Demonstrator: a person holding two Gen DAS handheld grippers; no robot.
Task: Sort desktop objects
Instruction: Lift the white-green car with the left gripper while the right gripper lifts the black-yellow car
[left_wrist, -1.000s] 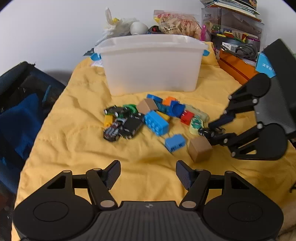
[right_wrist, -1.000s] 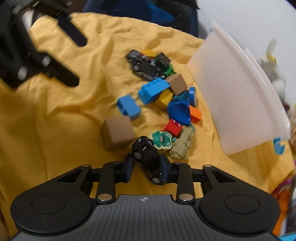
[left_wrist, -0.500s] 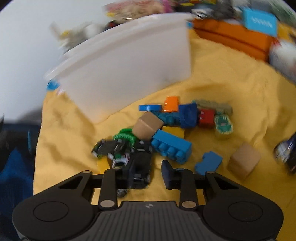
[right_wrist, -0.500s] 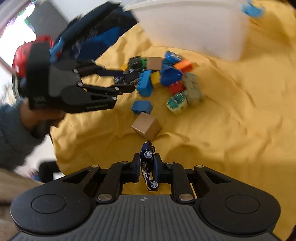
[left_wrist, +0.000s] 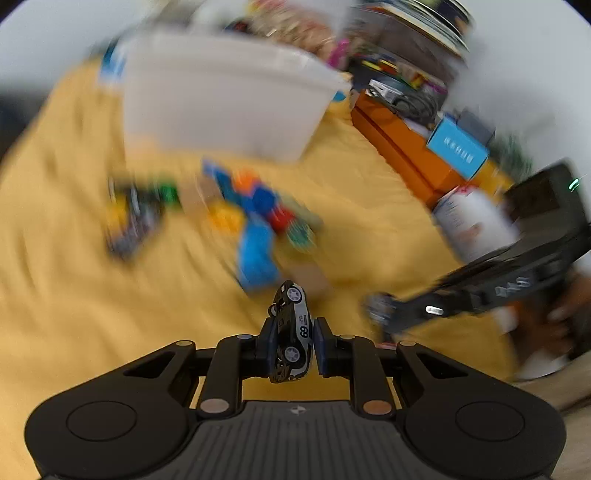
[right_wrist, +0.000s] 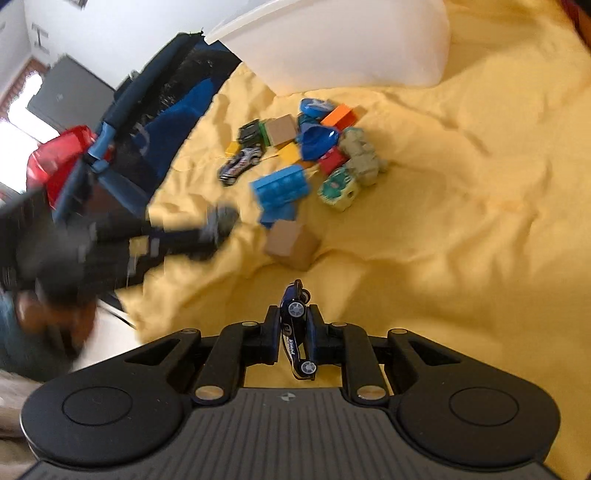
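Above the yellow cloth (right_wrist: 443, 229), left gripper (left_wrist: 294, 341) fingers have just closed, pinching a black-and-white car (left_wrist: 291, 332); right gripper (right_wrist: 293, 330) pinches a blue car (right_wrist: 295, 328). Carry both level to the white bin (right_wrist: 351, 48), release well inside its rim.

Seen from the right wrist, the wrinkled yellow cloth (right_wrist: 461, 229) lies bare on the right and in the near middle, giving open passage there. A tan cardboard cube (right_wrist: 291, 242) sits near, just this side of a cluster of coloured plastic blocks and toy cars (right_wrist: 306, 158), and the translucent white plastic bin (right_wrist: 351, 48) closes the far side. On the left, the blurred black left gripper (right_wrist: 218, 225) reaches in over the cloth's edge, with a dark blue fabric bag (right_wrist: 162, 122) beyond it.
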